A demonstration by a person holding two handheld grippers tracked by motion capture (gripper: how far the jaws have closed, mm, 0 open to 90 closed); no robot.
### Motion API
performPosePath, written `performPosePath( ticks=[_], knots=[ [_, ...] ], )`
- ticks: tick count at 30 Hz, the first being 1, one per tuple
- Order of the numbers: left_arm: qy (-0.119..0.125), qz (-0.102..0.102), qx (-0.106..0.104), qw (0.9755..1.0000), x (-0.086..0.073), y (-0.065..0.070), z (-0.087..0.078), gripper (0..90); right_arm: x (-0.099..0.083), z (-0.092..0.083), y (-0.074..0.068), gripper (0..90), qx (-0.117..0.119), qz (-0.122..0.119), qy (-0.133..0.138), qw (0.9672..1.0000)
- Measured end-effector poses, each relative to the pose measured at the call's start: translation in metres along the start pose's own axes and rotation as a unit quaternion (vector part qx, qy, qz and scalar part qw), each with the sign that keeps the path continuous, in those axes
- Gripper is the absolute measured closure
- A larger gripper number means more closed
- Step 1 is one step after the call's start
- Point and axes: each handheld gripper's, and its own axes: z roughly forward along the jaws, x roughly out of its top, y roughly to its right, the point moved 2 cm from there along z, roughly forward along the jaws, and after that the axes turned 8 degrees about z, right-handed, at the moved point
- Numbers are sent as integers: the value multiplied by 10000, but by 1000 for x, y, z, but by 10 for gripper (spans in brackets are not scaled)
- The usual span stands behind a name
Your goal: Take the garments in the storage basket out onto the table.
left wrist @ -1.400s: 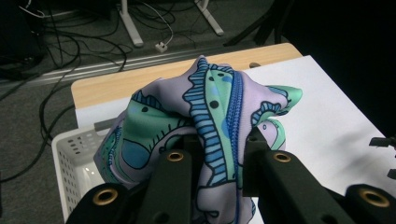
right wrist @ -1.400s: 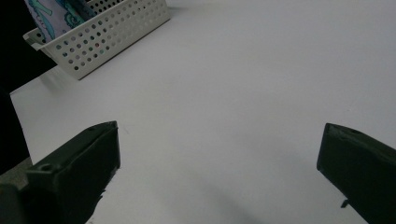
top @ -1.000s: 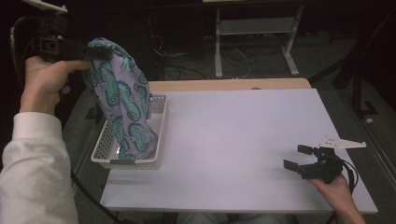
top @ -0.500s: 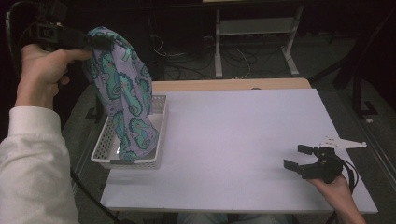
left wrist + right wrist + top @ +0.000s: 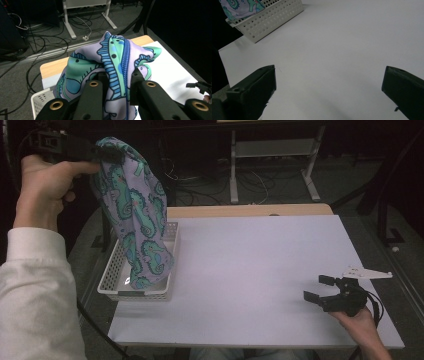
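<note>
- The left gripper (image 5: pixel 107 154) is raised above and behind the white basket (image 5: pixel 114 274); its jaws are clamped on a fold of the seahorse-print cloth (image 5: pixel 135 215), as the left gripper view shows, with the fabric (image 5: pixel 117 60) bunched between the two black jaws.
- The cloth hangs down from that grip; its lower end reaches into the basket, near the basket's right wall.
- The basket sits at the left edge of the white table (image 5: pixel 260 270); in the right gripper view it (image 5: pixel 267 20) lies at the far upper left with cloth (image 5: pixel 239 7) inside.
- The right gripper (image 5: pixel 320 289) rests well to the right of the basket, near the table's front right corner; its jaws stand wide apart with nothing between them.
</note>
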Motion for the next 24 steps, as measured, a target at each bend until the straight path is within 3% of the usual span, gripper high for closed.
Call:
performPosePath(
  ticks=[11, 24],
  knots=[
    [48, 35, -95, 9999, 8, 9, 8, 778, 0, 0, 0, 0, 9, -2, 4, 10000],
    [123, 139, -384, 9991, 23, 32, 30, 778, 0, -1, -1, 0, 32, -2, 19, 10000]
  ],
)
